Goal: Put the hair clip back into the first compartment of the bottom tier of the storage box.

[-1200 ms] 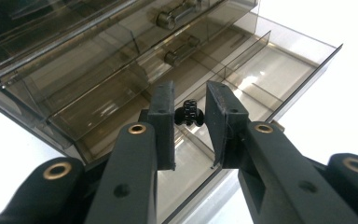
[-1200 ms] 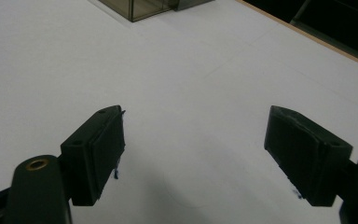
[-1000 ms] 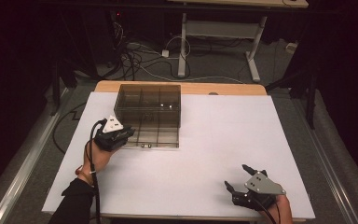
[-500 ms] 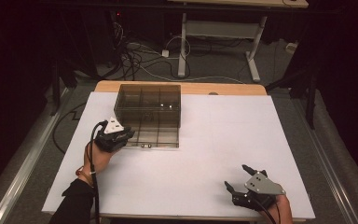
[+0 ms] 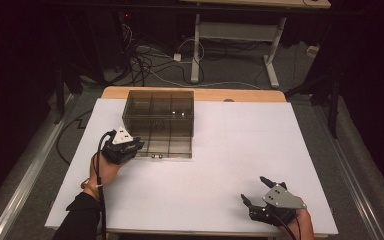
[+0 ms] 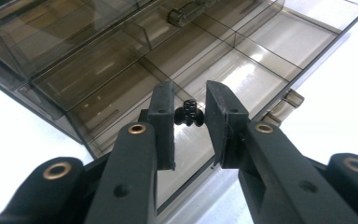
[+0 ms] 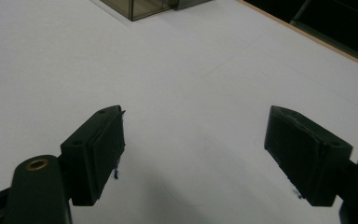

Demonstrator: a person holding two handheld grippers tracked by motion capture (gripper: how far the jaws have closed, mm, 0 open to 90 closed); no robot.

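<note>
Knobbly black screw [image 6: 189, 115] between matte jaws — over smoky translucent organizer box [image 6: 177, 56]

Cables [image 5: 150, 60] and desk frame [image 5: 240, 35] behind table [image 5: 260, 130]

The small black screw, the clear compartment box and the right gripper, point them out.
small black screw [image 6: 189, 114], left gripper view, its head between the jaws
clear compartment box [image 5: 158, 106], high view, its lid
right gripper [image 5: 256, 190], high view, gap between fingertips

Left gripper [image 5: 130, 146] at smoky box [image 5: 160, 120]; right gripper [image 5: 260, 197] apart.
</note>
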